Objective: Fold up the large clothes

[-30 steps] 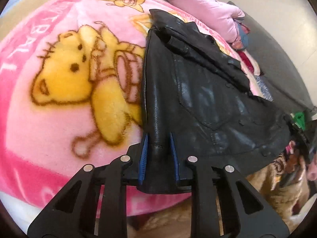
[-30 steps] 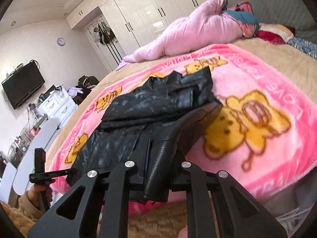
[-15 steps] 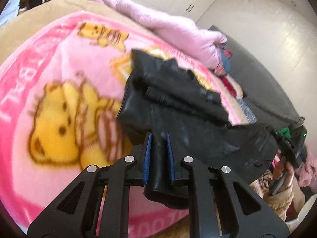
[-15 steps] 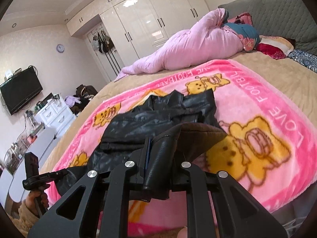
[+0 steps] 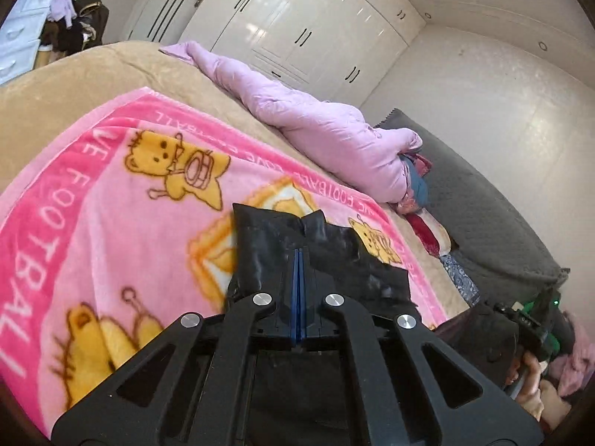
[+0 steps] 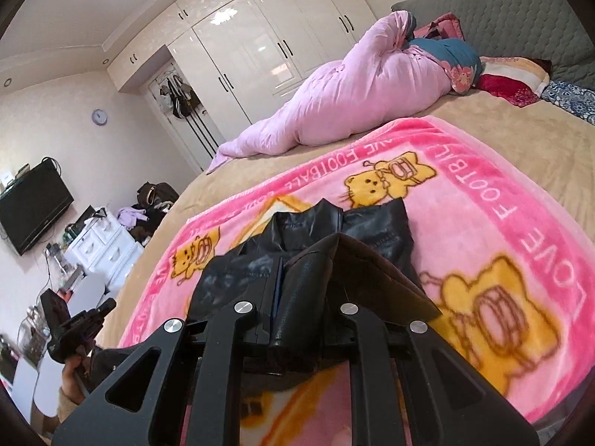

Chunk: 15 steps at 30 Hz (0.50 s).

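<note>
A black leather jacket (image 5: 267,245) lies on a pink cartoon blanket (image 5: 111,230) on the bed. It also shows in the right wrist view (image 6: 372,230). My left gripper (image 5: 298,290) is shut, its blue pads pressed together; whether any jacket is still pinched between them is hidden. My right gripper (image 6: 297,290) is shut on the jacket's lower hem (image 6: 308,282) and holds it lifted over the jacket's upper part, showing the brown lining (image 6: 375,278).
A rolled lilac duvet (image 6: 353,107) and pillows (image 6: 513,81) lie at the bed's far side by a grey headboard (image 5: 483,219). White wardrobes (image 6: 267,48), a TV (image 6: 33,208) and a white dresser (image 6: 100,245) stand beyond the bed.
Both grippers rose and carried the jacket's lower hem up and forward over its upper part. The left jaws closed from around a thick fold to fully together.
</note>
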{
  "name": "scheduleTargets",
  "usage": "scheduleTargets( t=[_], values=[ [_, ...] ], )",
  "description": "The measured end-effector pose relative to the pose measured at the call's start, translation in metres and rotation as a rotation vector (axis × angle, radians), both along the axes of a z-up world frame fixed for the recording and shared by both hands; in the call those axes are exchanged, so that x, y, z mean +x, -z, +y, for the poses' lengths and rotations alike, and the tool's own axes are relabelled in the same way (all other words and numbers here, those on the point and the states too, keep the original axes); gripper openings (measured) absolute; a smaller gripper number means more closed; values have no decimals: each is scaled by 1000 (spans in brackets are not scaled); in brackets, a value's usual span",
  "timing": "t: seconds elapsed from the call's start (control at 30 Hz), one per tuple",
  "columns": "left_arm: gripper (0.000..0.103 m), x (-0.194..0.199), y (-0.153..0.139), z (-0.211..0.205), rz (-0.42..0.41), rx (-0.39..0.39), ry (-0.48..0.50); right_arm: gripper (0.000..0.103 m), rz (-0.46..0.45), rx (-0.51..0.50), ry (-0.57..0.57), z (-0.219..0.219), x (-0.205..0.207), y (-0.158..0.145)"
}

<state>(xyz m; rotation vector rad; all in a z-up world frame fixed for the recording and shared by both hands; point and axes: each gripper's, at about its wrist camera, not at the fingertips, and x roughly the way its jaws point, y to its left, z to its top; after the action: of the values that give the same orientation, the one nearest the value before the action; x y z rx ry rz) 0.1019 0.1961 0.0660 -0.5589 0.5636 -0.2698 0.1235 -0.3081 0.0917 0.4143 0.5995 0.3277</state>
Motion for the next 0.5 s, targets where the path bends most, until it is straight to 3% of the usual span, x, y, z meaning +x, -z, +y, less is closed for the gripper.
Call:
scheduleTargets(
  t=[0.03, 0.1, 0.17, 0.37, 0.5],
  values=[
    [0, 0, -2, 1, 0, -6, 10, 13, 2, -6, 4, 1, 5, 0],
    [15, -4, -4, 0, 6, 30, 20, 13, 11, -11, 13, 3, 18, 2],
    [46, -13, -2, -3, 19, 92, 35, 12, 25, -6, 23, 2, 31, 4],
    [56, -45, 24, 5, 45, 218, 39, 12, 66, -18, 54, -2, 73, 13],
    [57, -50, 50, 1, 94, 309, 95, 13, 85, -51, 60, -1, 90, 19]
  ],
)
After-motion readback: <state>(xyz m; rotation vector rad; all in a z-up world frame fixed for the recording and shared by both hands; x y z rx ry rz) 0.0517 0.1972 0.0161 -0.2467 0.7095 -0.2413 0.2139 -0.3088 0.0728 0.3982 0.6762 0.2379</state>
